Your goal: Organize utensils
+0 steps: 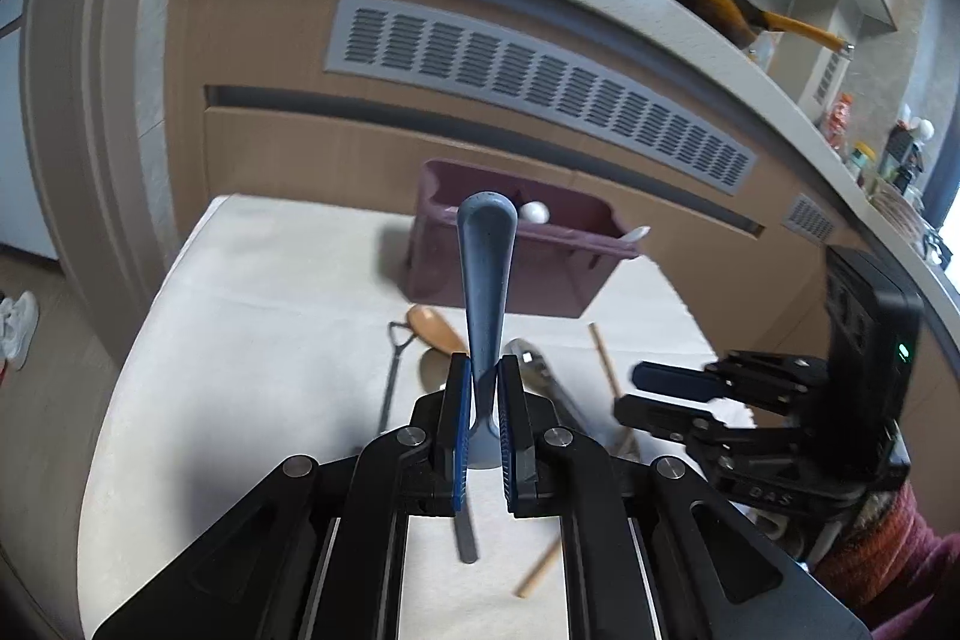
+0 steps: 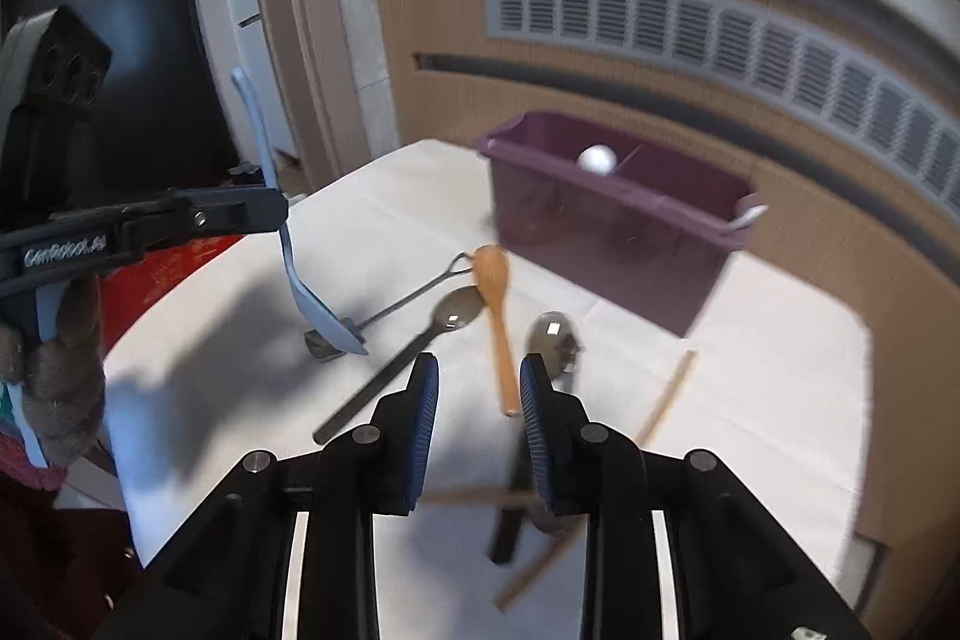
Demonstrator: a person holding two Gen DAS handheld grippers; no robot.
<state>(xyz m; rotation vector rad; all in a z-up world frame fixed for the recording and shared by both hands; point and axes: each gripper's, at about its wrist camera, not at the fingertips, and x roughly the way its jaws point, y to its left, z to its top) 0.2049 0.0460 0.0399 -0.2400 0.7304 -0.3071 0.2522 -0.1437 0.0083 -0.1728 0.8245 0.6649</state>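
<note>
Left gripper (image 1: 485, 388) fingers clamped on blue plastic spoon (image 1: 487, 268) near its bowl end, handle sticking up, held above the desk (image 1: 270, 310). Spoon looks light, stiff, slightly slick; grip at the neck seems fine. On the desk, left to right: dark metal spoon (image 2: 420, 340), wooden spoon (image 2: 497, 304), another metal spoon (image 2: 549, 334), chopstick (image 2: 666, 394). Purple bin (image 2: 618, 232) at the back, white item inside. Right gripper (image 2: 479, 388) fingers apart, empty, over the wooden spoon's handle; take it mid-handle.
</note>
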